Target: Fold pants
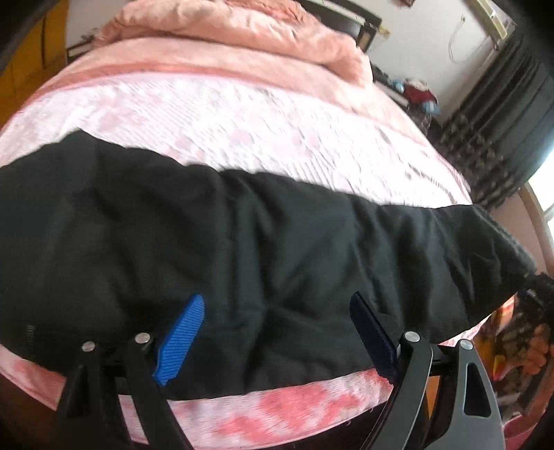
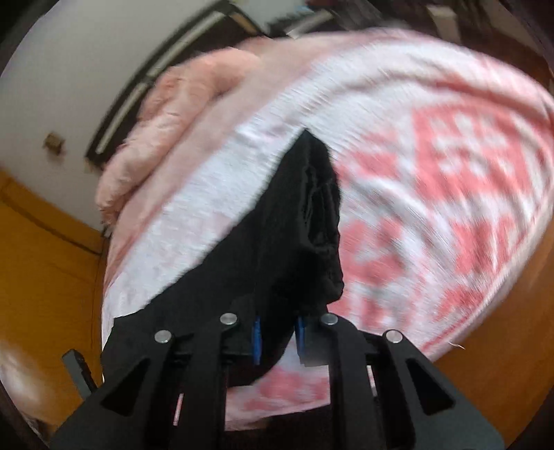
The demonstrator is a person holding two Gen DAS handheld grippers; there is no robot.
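Black pants (image 1: 221,242) lie stretched across the near part of a bed with a pink-and-white patterned sheet (image 1: 242,124). My left gripper (image 1: 277,311) is open, its blue fingers (image 1: 181,337) spread wide over the pants' near edge, holding nothing. In the right wrist view my right gripper (image 2: 278,329) is shut on an end of the black pants (image 2: 294,214). The cloth bunches up between the blue pads and rises in front of the camera, above the sheet (image 2: 432,155). The view is blurred by motion.
A rumpled pink quilt (image 1: 249,31) lies at the far end of the bed, also in the right wrist view (image 2: 173,114). Dark curtains (image 1: 502,114) and a cluttered stand are on the right. An orange wooden floor (image 2: 45,270) borders the bed.
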